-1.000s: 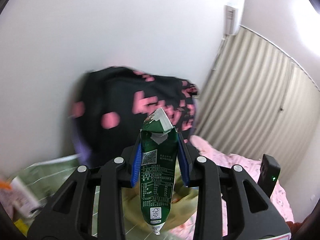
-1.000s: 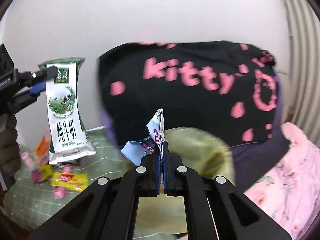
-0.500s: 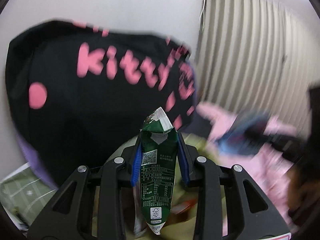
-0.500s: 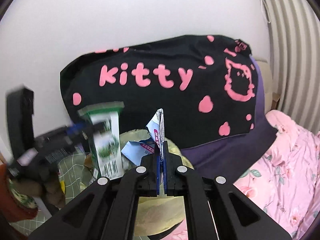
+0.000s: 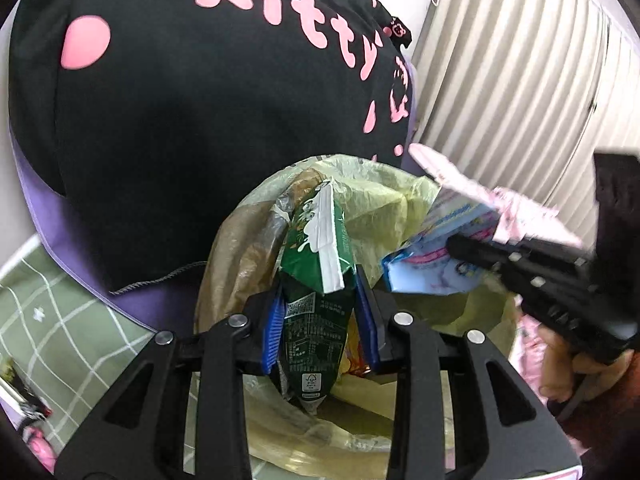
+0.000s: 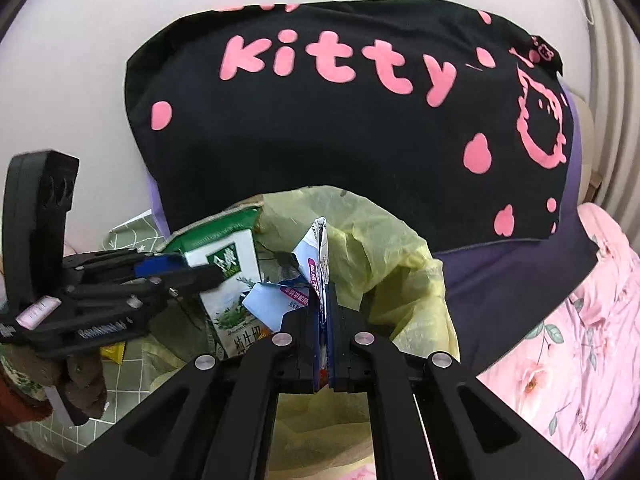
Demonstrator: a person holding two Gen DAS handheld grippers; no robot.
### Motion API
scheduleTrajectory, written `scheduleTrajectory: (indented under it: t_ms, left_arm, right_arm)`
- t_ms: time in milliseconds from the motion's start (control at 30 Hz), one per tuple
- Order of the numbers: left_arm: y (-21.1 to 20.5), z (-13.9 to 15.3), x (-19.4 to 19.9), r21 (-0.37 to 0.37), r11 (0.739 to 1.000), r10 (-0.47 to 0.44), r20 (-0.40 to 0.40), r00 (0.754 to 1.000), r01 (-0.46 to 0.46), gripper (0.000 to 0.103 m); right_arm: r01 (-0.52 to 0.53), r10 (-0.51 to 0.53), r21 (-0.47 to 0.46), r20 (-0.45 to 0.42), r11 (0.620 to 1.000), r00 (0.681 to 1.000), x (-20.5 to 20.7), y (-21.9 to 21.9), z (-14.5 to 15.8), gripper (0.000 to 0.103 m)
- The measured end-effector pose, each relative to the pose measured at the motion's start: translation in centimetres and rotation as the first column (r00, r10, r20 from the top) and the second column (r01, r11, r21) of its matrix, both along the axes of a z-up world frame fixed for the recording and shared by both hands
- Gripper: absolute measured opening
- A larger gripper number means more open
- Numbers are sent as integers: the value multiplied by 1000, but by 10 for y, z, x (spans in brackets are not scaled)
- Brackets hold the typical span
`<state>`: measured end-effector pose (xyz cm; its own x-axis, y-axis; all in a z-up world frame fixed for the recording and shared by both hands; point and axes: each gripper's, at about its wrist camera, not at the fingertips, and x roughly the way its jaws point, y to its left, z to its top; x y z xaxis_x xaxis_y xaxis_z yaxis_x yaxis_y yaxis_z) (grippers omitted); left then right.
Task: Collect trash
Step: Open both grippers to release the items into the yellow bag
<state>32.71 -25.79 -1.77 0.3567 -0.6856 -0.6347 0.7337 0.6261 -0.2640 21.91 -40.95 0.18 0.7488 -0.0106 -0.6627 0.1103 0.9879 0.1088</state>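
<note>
My left gripper point(image 5: 320, 320) is shut on a green milk carton point(image 5: 316, 272) and holds it over the open mouth of a bin lined with a yellow trash bag point(image 5: 384, 200). The carton also shows in the right wrist view point(image 6: 228, 280), with the left gripper point(image 6: 176, 276) at the left. My right gripper point(image 6: 325, 312) is shut on a flattened blue and white wrapper point(image 6: 316, 264) right above the same bag point(image 6: 384, 256). In the left wrist view the right gripper point(image 5: 460, 252) holds the wrapper point(image 5: 436, 256) at the bag's right rim.
A black pillow with pink "kitty" lettering point(image 6: 340, 120) leans against the wall behind the bag. A green checked cloth point(image 5: 60, 320) lies at the left with small wrappers point(image 6: 112, 352). A pink floral bedsheet point(image 6: 580, 340) is at the right, curtains point(image 5: 520, 80) behind.
Both grippers have moved in and down over the yellow trash bag. The milk carton and the wrapper now hang right above its opening, closer to each other.
</note>
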Motion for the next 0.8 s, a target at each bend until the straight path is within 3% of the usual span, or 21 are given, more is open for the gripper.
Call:
scheduleTrajectory:
  t_ms: [100, 233, 267, 367, 600, 800]
  left_arm:
    - [2, 1, 9, -24, 1000, -14, -66, 998, 13, 31]
    - [9, 5, 20, -73, 997, -27, -113, 993, 19, 54]
    - [12, 8, 19, -85, 996, -27, -119, 993, 17, 57]
    - [25, 20, 13, -122, 993, -19, -134, 991, 3, 63]
    - [61, 37, -11, -151, 983, 87, -90, 992, -100, 65]
    - [114, 34, -16, -150, 963, 214, -81, 974, -224, 65]
  right_arm:
    - [13, -13, 2, -1, 1000, 1000, -2, -3, -1, 4]
    - [27, -27, 26, 1, 999, 1000, -5, -6, -2, 5]
    - [32, -32, 21, -3, 999, 999, -6, -6, -3, 9]
    - [25, -25, 21, -11, 999, 1000, -9, -4, -6, 34]
    - [9, -9, 1, 21, 1000, 1000, -16, 6, 3, 34]
    - [-18, 17, 3, 57, 1000, 998, -14, 24, 16, 35]
